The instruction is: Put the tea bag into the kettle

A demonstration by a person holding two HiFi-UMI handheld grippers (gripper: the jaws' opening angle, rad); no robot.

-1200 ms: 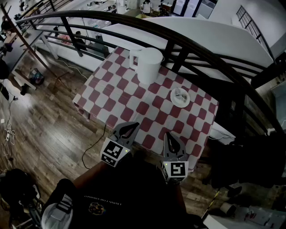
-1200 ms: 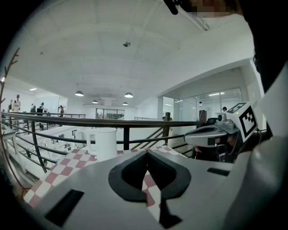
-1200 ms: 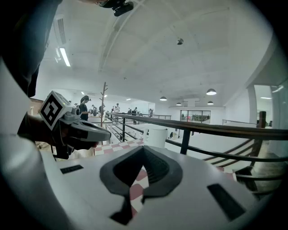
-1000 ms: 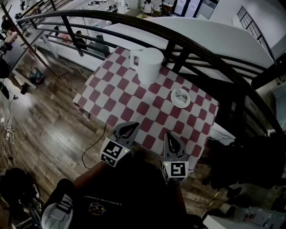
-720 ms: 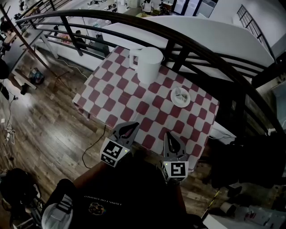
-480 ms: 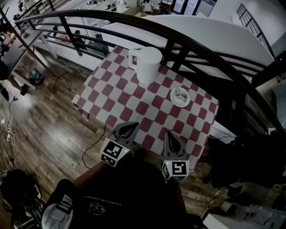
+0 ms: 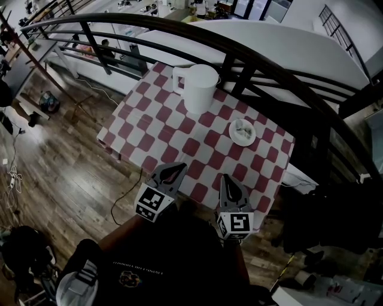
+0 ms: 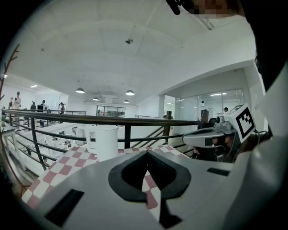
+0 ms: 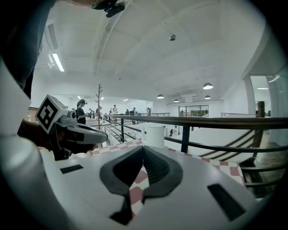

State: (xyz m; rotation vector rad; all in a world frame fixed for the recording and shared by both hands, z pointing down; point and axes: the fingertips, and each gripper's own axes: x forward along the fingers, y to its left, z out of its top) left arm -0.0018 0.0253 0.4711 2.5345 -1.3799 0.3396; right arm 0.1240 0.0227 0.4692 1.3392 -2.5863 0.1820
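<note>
pre-grasp: left claw (image 7: 172,173) and right claw (image 7: 227,184) both pinched closed, empty, at counter (image 7: 179,138) edge. next: open one, reach tea bag (image 7: 243,127) on plate (image 7: 231,130), then kettle (image 7: 200,88).

Bench (image 7: 155,125) draped in a red-and-white checked cloth, standing on a brown wood-plank floor (image 7: 60,161) beside a curved black metal railing (image 7: 119,18). Small round white plate (image 7: 231,130) toward its right side. Thin black cable (image 7: 114,206) on the floor.
</note>
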